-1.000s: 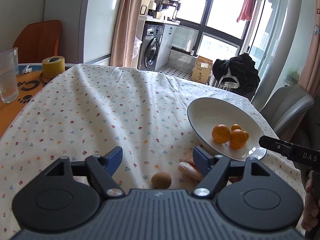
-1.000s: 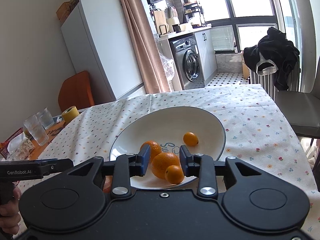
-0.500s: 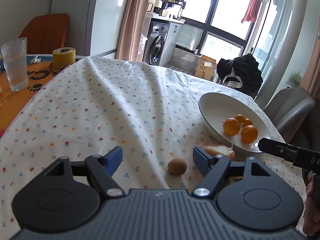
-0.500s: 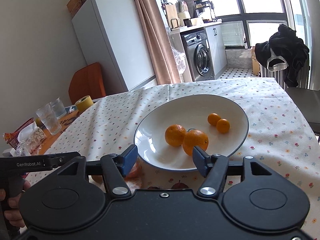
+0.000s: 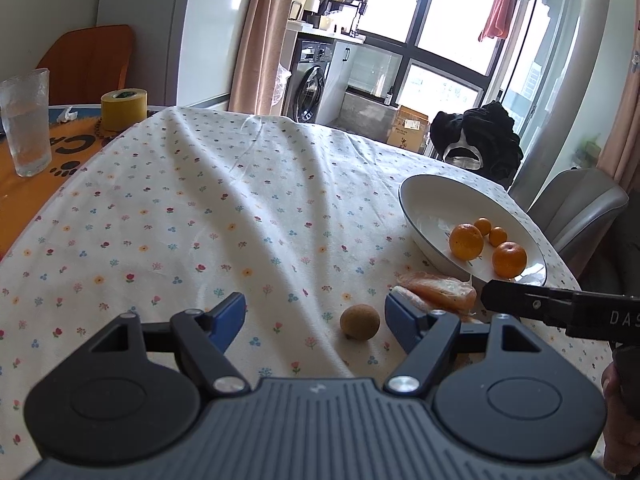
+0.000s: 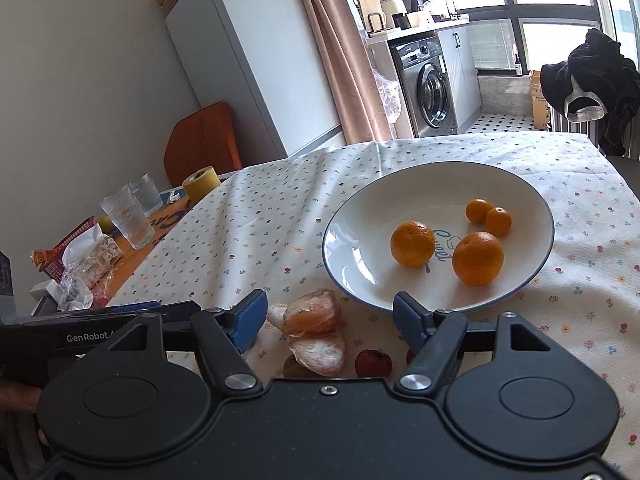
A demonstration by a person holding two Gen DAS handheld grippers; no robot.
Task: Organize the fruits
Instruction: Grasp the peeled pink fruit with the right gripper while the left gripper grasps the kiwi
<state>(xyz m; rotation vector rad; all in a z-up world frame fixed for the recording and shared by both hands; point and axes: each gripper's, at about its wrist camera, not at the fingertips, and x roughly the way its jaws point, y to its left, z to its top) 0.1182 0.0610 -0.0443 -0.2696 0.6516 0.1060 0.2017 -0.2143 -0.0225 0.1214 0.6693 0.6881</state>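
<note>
Four round orange citrus fruits (image 6: 478,258) are held in the white ceramic bowl with a blue rim (image 6: 344,268) on the flower-printed tabletop (image 5: 240,216). The right hand-held gripper (image 6: 326,318), its jaws just opened, is seen empty above peeled orange segments (image 6: 318,332). The left hand-held gripper (image 5: 314,314) is spread, unloaded, around a small brown round fruit (image 5: 359,321).

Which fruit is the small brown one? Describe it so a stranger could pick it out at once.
Start at the white bowl on the flowered tablecloth. Just before its near rim lie peeled orange segments, and beside them sits the brown fruit, between the open left gripper's fingers. It is the only dull, brown, rough-skinned ball; every other fruit is glossy orange, pale peeled or red.
</note>
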